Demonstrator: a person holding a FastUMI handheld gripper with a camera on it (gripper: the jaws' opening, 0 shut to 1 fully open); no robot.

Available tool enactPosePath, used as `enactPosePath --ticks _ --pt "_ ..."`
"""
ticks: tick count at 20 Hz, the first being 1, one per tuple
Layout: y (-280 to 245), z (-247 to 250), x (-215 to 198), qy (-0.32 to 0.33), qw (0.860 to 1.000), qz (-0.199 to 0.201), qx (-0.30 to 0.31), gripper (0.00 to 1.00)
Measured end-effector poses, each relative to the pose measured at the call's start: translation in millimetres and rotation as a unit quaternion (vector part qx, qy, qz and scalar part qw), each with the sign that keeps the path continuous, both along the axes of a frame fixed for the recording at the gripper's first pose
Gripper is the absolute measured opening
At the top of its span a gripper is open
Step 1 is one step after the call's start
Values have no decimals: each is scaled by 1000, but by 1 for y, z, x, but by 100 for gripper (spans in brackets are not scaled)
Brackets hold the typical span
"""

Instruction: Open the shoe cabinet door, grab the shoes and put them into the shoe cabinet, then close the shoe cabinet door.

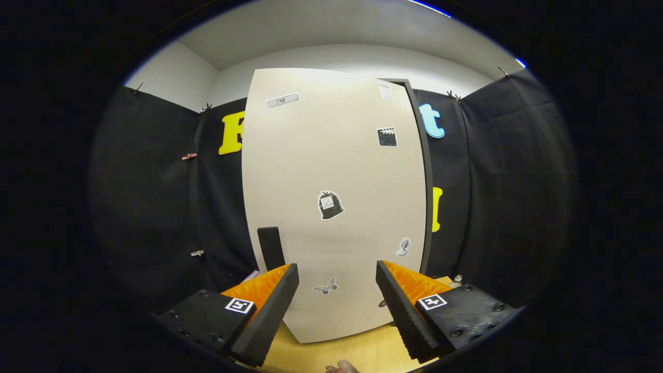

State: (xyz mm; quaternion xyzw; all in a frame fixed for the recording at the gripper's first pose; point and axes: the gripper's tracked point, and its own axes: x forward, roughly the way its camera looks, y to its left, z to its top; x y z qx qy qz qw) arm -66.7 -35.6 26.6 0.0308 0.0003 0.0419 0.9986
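A tall cream shoe cabinet door [331,171] with several stickers stands straight ahead of me, its dark handle [271,247] low on its left side. A dark edge of the cabinet body [422,171] runs along the door's right side, so the door looks shut or nearly shut. My gripper [336,280] is open, fingers spread wide, with the door's lower part beyond them and nothing between them. The handle is just above and behind the left fingertip [287,282]. I see no shoes.
The cabinet stands on a light wooden surface [362,349]. Black cloth walls close in on both sides and behind. A person's hand [342,368] shows at the very bottom, under the fingers. A small metal object [456,280] sits by the cabinet's right foot.
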Motion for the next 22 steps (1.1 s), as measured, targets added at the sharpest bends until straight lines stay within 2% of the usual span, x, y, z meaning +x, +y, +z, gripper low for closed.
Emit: enactPosePath --ticks 22 --pt "6 4 -10 -2 1000 -3 -17 98"
